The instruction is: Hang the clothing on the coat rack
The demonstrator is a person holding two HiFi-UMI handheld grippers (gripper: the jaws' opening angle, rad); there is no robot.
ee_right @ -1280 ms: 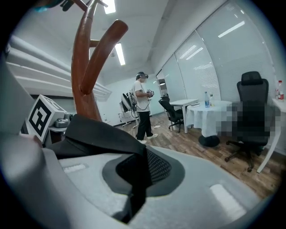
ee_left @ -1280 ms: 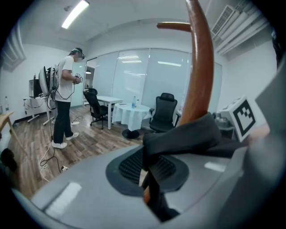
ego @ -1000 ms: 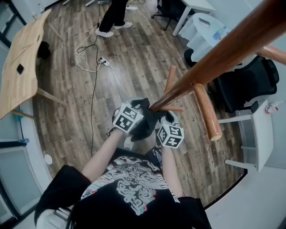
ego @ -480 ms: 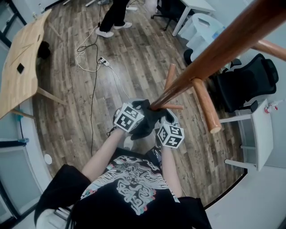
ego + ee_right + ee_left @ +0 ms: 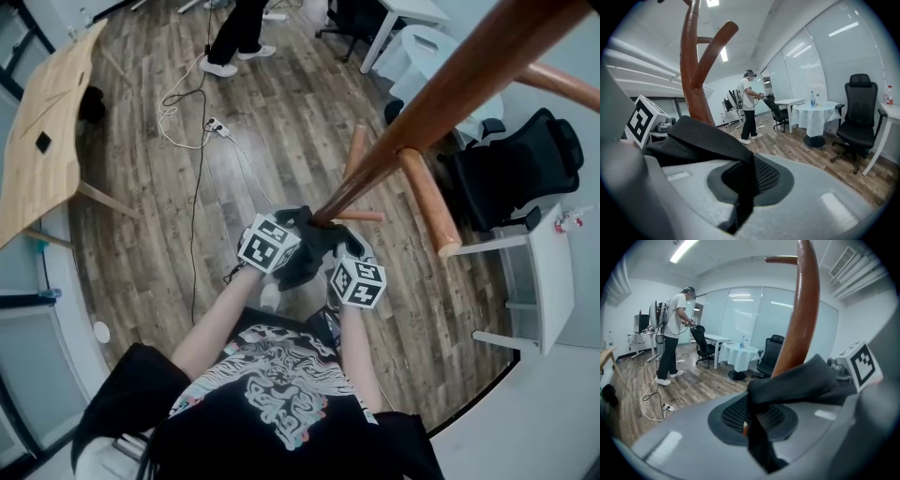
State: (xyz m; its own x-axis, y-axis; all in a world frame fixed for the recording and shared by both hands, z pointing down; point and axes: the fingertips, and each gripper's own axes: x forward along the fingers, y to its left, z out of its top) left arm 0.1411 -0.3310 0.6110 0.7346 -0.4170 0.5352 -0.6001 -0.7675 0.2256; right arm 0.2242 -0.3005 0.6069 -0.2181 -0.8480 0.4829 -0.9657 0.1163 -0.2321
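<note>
Left gripper: the left gripper (image 5: 749,422) has its jaws clamped on a fold of the black clothing (image 5: 799,380), which runs up out of the pads and drapes to the right.
Right gripper: the right gripper (image 5: 740,185) has its jaws pressed together on another fold of the same garment, which spreads to the left.
Clothing: bunched between the two marker cubes in the head view and held off the floor (image 5: 272,141), right against the pole of the coat rack (image 5: 450,98).
Coat rack: a brown wooden pole that rises past the camera. One peg (image 5: 427,202) angles out to the right, free of the cloth.
Wearer: both forearms reach forward and the two grippers sit close side by side.
Room: a second person (image 5: 672,333) stands on the far side of the wooden floor. A black office chair (image 5: 516,173) stands to the right of the rack.
</note>
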